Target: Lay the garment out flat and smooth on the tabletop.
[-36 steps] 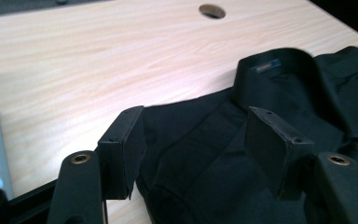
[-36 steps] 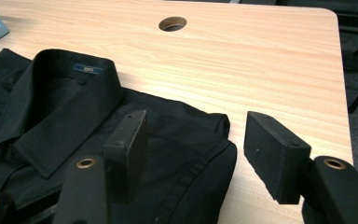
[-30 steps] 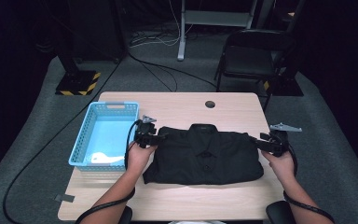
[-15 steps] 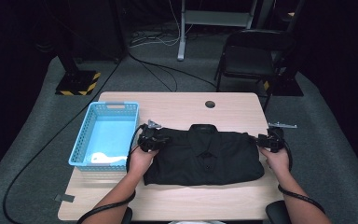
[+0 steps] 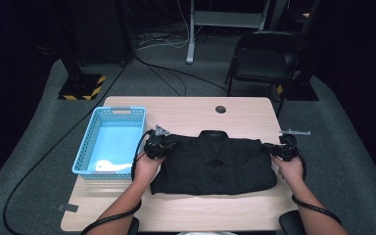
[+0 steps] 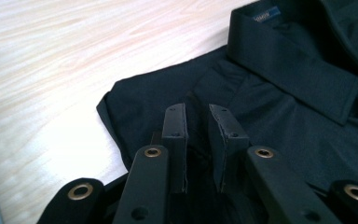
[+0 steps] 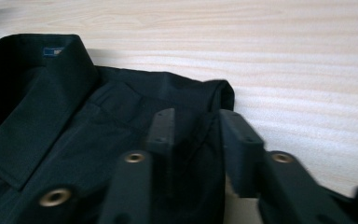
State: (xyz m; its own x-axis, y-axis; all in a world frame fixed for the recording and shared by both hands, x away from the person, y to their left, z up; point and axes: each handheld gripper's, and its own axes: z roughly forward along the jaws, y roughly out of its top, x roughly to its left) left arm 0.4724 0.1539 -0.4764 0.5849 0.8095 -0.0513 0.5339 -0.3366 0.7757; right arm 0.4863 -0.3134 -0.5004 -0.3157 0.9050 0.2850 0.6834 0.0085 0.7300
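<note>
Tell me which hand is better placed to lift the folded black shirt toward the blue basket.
Left. The left tool grips the shirt at the shoulder beside the blue basket; its jaws have just closed on fabric. The right tool holds the far shoulder.

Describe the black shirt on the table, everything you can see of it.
The black shirt lies folded into a flat rectangle on the light wooden table, collar away from the person, its button placket facing up. The cloth looks smooth and woven, and a small blue label sits inside the collar. A blue basket stands beside it on one side. The left gripper and right gripper each straddle a shoulder fold; their jaws have just been closing, with cloth between them.
</note>
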